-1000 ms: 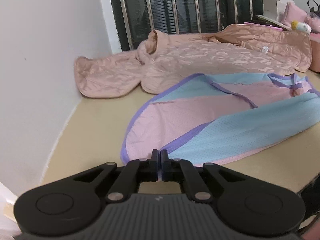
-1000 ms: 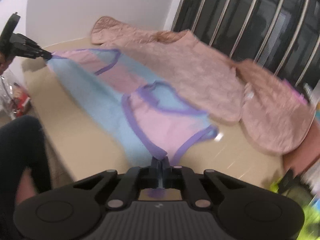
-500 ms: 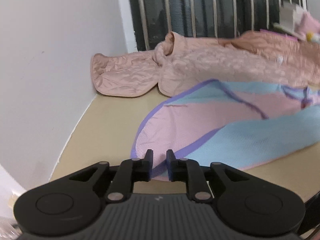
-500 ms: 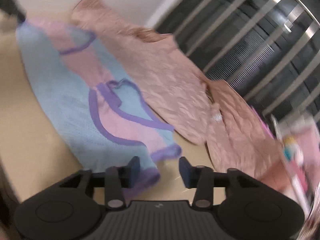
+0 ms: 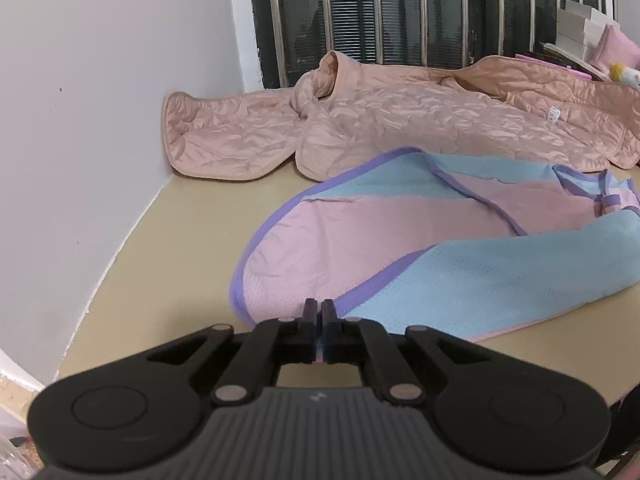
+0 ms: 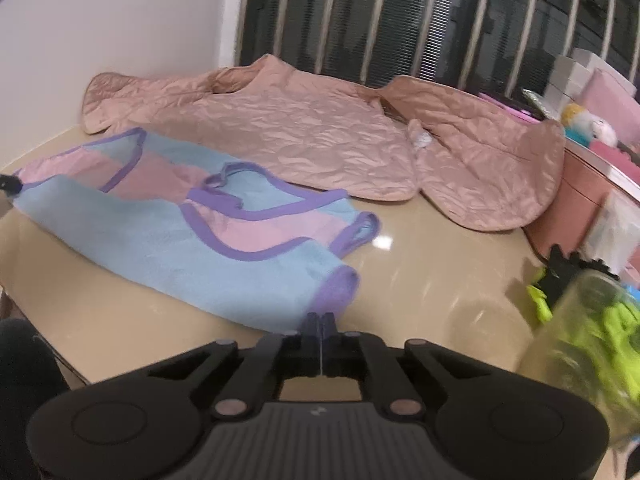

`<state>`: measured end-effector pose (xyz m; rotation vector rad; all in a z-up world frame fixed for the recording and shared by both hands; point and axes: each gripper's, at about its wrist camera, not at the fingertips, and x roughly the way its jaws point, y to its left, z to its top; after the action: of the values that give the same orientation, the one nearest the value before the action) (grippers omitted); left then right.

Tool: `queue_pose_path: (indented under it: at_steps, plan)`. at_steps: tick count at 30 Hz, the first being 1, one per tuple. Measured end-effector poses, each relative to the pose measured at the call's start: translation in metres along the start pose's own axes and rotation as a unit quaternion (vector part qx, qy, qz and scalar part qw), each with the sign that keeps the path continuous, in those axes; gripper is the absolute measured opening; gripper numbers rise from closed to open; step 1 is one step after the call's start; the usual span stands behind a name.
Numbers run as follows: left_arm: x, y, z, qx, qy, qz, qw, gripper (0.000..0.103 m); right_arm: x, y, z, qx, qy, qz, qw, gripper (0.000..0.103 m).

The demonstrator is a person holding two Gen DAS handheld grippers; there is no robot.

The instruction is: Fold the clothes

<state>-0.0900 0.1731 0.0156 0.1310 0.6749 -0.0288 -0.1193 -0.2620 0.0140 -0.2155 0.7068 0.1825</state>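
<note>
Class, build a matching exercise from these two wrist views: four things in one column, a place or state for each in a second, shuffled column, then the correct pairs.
Things
1. left gripper
2. right gripper
3. quilted pink jacket
4. clear jar

Places or states
A. spread out against the barred window
B. shut on the purple-trimmed hem of the blue and pink garment
C. shut on that garment's purple cuff
D. at the right table edge, neon-green pieces inside

Pairs: 1-B, 2-C, 3-A, 4-D
</note>
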Motion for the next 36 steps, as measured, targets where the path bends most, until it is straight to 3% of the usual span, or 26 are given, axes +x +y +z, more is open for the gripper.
queue_pose_path:
  at_steps: [4, 6, 8, 9, 10, 14, 16, 22, 30, 32, 34, 36]
  plan:
    - [-0.006, -0.004, -0.005, 0.007, 0.007, 0.001, 0.9999, 0.002, -0.010, -0.013, -0.004, 0.020, 0.009, -0.020, 1.000, 0.000]
    - [-0.010, -0.004, -0.007, 0.002, 0.008, 0.002, 1.0000, 0.006, -0.018, -0.014, -0.004, 0.026, -0.009, -0.017, 0.999, 0.003]
    - [-0.014, -0.001, -0.006, -0.011, 0.002, 0.004, 0.9999, 0.013, -0.022, -0.013, 0.001, 0.044, -0.027, 0.002, 0.999, 0.013]
    - [-0.014, 0.000, -0.005, -0.016, -0.001, 0.004, 0.9999, 0.021, -0.019, -0.009, 0.004, 0.046, -0.031, 0.007, 0.998, 0.031]
    - [-0.014, 0.000, -0.002, -0.019, -0.004, 0.005, 0.9998, 0.024, -0.016, -0.005, 0.008, 0.048, -0.035, 0.012, 0.998, 0.042]
    - [-0.010, -0.005, 0.005, -0.008, -0.007, 0.000, 0.9999, 0.027, 0.008, 0.018, 0.019, 0.005, -0.024, -0.021, 0.999, 0.038]
    - [-0.004, -0.005, 0.005, -0.015, 0.000, -0.002, 0.9999, 0.031, 0.021, 0.016, 0.020, 0.025, 0.000, -0.011, 1.000, 0.000]
    - [0.002, 0.000, -0.004, -0.056, 0.012, -0.011, 0.9983, 0.030, 0.023, 0.014, 0.011, 0.015, 0.024, -0.033, 0.999, 0.002]
    - [-0.026, -0.012, -0.019, -0.062, 0.028, -0.018, 0.9975, 0.030, -0.001, -0.002, -0.007, 0.012, 0.044, -0.058, 0.997, 0.002]
    - [-0.031, -0.014, -0.015, -0.062, 0.040, -0.013, 0.9972, 0.031, -0.007, -0.002, -0.007, 0.002, 0.039, -0.064, 0.997, 0.006]
    - [-0.041, -0.013, 0.001, -0.072, 0.021, -0.003, 0.9972, 0.034, -0.017, 0.000, -0.003, -0.006, 0.025, -0.064, 0.998, 0.010]
    - [-0.049, -0.007, 0.026, -0.107, -0.018, -0.030, 0.9936, 0.042, -0.031, 0.002, 0.005, -0.009, -0.002, -0.059, 0.998, 0.016]
